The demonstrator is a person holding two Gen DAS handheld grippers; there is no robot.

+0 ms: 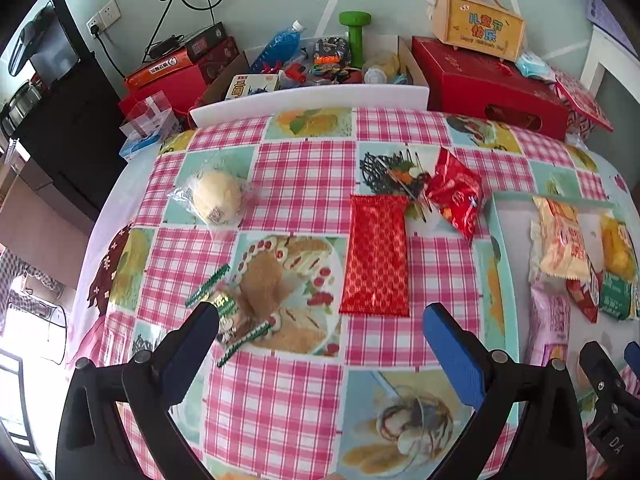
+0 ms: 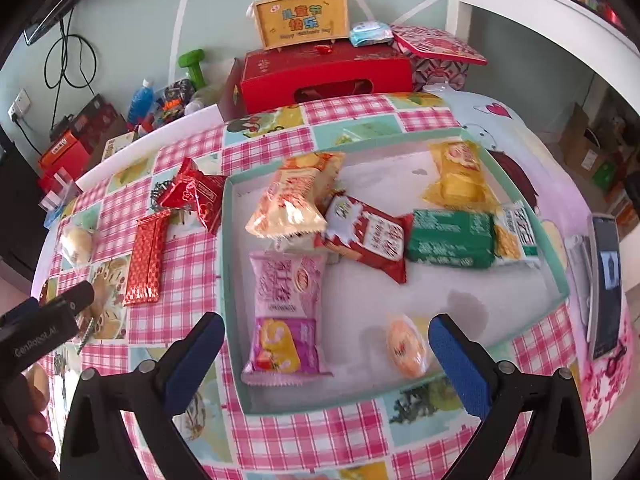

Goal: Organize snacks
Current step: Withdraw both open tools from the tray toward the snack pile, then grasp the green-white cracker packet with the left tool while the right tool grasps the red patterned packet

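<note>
Both grippers' fingers spread, empty | crinkly green-edged wrapper (image 1: 228, 314) | glossy red foil packet (image 1: 376, 254)

Wooden handled box (image 2: 299, 20): yellow panel, Chinese characters "儿童节快乐", small English line beneath, "Happy Children's Day". Left gripper (image 2: 44, 320) body: "GenRobot.AI". Snack packet print unreadable.

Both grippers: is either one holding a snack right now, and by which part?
Nothing is held. The left gripper and right gripper are both open and empty above the table.
</note>
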